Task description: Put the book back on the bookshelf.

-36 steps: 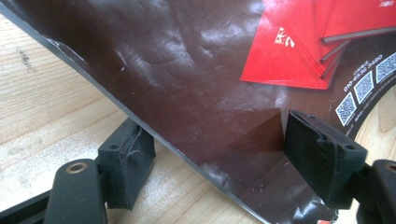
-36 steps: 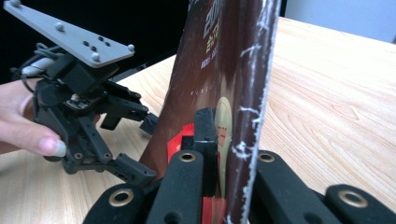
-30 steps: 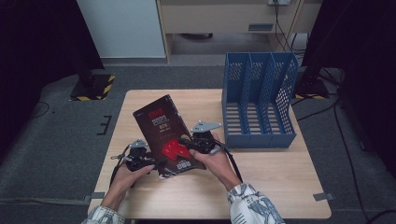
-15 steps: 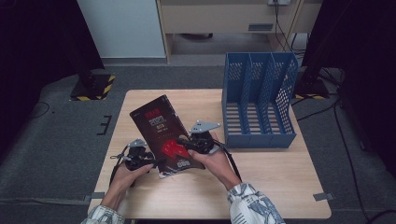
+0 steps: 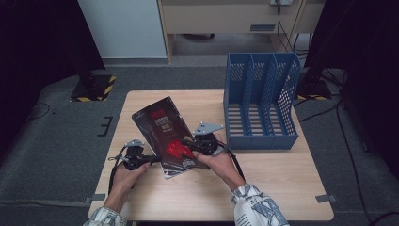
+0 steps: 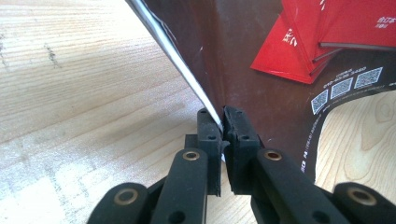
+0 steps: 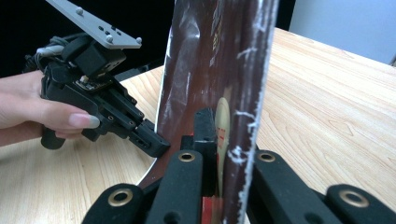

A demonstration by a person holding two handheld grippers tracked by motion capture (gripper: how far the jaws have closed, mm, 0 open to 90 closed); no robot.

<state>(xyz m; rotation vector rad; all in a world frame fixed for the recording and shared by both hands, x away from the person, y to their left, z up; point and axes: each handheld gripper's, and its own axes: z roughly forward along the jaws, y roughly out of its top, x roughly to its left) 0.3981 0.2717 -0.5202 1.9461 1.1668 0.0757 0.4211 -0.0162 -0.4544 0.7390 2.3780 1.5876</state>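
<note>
Now I have both tools clamped on the magazine [image 5: 165, 134]: left tool [image 6: 222, 122] and right tool [image 7: 222, 135]; the file rack [image 5: 261, 101] stands beyond my right tool, nearer it.

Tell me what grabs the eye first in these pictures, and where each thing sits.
A dark magazine with red print stands out, lifted off the middle of the wooden table. The left claw pinches its lower edge and the right claw is clamped on its other side. A blue file rack with three slots stands at the table's far right.
</note>
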